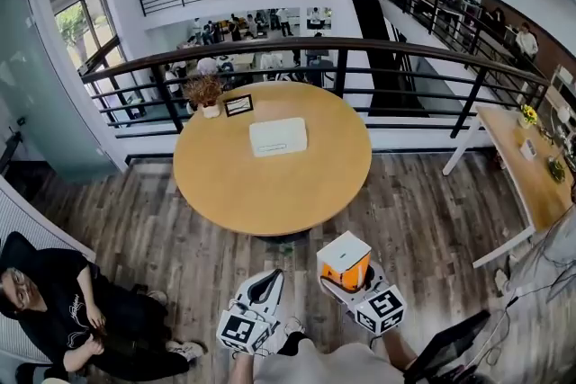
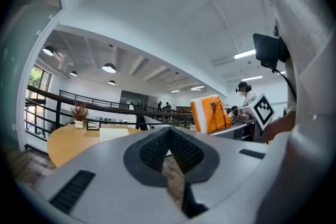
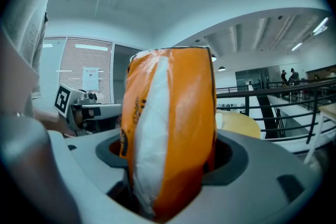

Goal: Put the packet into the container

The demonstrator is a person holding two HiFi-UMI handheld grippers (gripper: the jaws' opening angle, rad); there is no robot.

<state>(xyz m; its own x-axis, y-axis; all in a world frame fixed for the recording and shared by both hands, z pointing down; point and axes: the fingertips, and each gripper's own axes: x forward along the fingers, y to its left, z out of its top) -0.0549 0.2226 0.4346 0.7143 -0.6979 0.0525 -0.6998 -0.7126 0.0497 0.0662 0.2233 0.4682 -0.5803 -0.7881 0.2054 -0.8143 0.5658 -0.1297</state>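
An orange and white packet (image 1: 345,263) stands upright in my right gripper (image 1: 347,276), which is shut on it, low in the head view and well short of the table. In the right gripper view the packet (image 3: 168,128) fills the middle between the jaws of that gripper (image 3: 169,186). A white box-shaped container (image 1: 277,137) rests on the round wooden table (image 1: 270,193), toward its far side. Just left of the right one, my left gripper (image 1: 268,279) is shut with nothing in it. The left gripper view looks past my left gripper (image 2: 169,139) to the container (image 2: 114,132) and the packet (image 2: 210,114).
A potted plant (image 1: 205,92) and a small picture frame (image 1: 238,105) sit at the table's far left edge. A black railing (image 1: 360,45) curves behind the table. A person (image 1: 72,310) sits on the floor at lower left. A long desk (image 1: 526,166) stands at the right.
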